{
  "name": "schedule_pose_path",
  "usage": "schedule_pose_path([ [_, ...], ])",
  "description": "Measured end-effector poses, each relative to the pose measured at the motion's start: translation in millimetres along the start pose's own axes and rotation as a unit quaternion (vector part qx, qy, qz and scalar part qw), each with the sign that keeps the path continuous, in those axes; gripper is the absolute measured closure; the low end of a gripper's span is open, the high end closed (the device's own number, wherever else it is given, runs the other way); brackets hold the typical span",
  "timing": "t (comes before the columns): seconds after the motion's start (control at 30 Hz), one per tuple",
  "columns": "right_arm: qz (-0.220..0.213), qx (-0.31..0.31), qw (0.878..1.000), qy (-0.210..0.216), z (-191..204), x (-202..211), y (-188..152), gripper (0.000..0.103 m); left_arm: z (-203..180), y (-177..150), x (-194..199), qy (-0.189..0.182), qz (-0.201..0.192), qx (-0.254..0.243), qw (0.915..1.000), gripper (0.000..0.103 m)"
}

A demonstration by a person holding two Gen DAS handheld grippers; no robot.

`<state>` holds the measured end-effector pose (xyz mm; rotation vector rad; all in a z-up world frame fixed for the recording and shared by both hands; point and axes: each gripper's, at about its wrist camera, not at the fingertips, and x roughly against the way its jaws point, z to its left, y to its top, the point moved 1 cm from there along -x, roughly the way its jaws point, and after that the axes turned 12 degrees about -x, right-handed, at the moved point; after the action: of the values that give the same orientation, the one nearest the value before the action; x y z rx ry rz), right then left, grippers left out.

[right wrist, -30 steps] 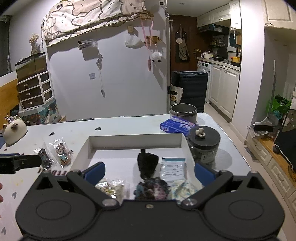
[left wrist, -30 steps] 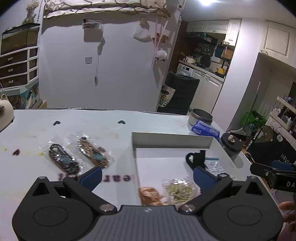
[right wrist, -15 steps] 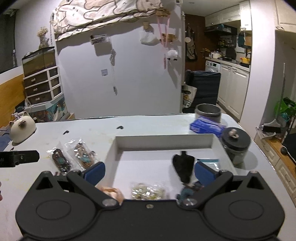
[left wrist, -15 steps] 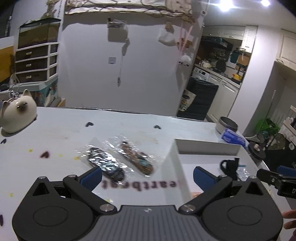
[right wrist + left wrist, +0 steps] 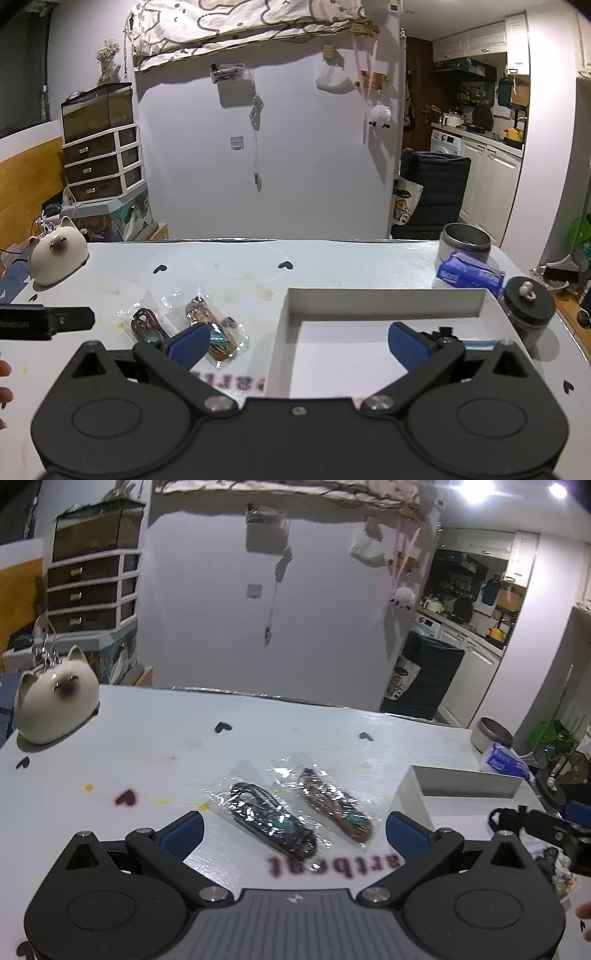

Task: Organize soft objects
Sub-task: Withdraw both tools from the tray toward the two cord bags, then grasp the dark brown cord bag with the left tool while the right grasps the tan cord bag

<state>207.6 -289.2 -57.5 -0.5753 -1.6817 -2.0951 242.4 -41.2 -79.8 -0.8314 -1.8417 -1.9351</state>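
Observation:
Two clear bags lie side by side on the white table: one holds a dark cord bundle [image 5: 271, 825] [image 5: 146, 326], the other a brown cord bundle [image 5: 336, 808] [image 5: 210, 325]. My left gripper [image 5: 295, 832] hangs open just in front of them, with both bags between its blue pads. My right gripper [image 5: 298, 347] is also open and holds nothing, hovering over the left wall of the white box [image 5: 384, 301] [image 5: 469, 786]. A black soft item [image 5: 445, 332] lies inside the box, mostly hidden behind the right pad.
A ceramic cat figure [image 5: 55, 701] [image 5: 55, 256] sits at the table's far left. A grey tin [image 5: 465, 240], a blue packet [image 5: 471, 273] and a black-lidded jar [image 5: 530, 302] stand right of the box. Fingertips of a hand [image 5: 3, 369] show at the left edge.
Both grippers have swung left. The two bags have come to the middle of the left wrist view and the box has slid to its right edge. Both stay open.

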Motion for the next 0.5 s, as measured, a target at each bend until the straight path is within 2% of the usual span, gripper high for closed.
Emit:
schedule_pose_path([
  [0.17, -0.001, 0.018, 1.000, -0.008, 14, -9, 4, 0.000, 14, 5, -39, 0.001, 0.027, 0.029, 0.9992, 0.000],
  [0.5, 0.020, 0.071, 0.997, -0.025, 32, -38, 12, 0.000, 15, 12, -117, 0.027, 0.065, 0.016, 0.9974, 0.000],
])
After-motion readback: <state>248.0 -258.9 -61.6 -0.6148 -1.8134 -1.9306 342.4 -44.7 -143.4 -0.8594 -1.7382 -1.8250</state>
